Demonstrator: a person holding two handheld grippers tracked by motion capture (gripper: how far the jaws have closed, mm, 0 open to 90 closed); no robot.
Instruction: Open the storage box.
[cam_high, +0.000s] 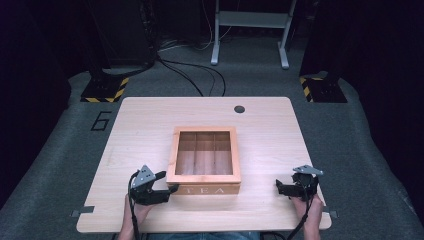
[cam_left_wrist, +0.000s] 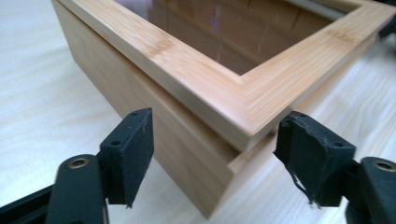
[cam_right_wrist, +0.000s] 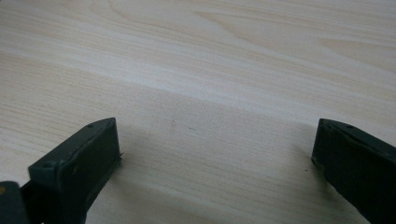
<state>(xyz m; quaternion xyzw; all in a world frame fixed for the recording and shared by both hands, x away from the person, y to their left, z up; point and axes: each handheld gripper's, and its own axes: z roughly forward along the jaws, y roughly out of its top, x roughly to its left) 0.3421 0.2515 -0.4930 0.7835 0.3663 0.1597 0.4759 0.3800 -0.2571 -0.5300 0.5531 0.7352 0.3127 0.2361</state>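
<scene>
A light bamboo tea box (cam_high: 203, 159) with a framed glass lid sits closed near the middle of the pale wooden table (cam_high: 140, 120), slightly toward the person's edge. It stands nearly square to the table, its front face lettered "TEA" turned toward the person; the box is close to square, so its long axis is hard to tell, but the three inner compartments seen through the glass run front to back. The black two-jaw left gripper (cam_high: 167, 182) lies at the box's front left corner, and in the left gripper view its jaws stand wide apart on either side of that corner (cam_left_wrist: 243, 135), one along the left wall, the other along the front, neither clearly touching the wood. The black right gripper (cam_high: 281, 186) rests on bare table well to the right of the box, its jaws spread apart with nothing between them. A small dark round hole (cam_high: 239, 109) marks the table's far edge.
</scene>
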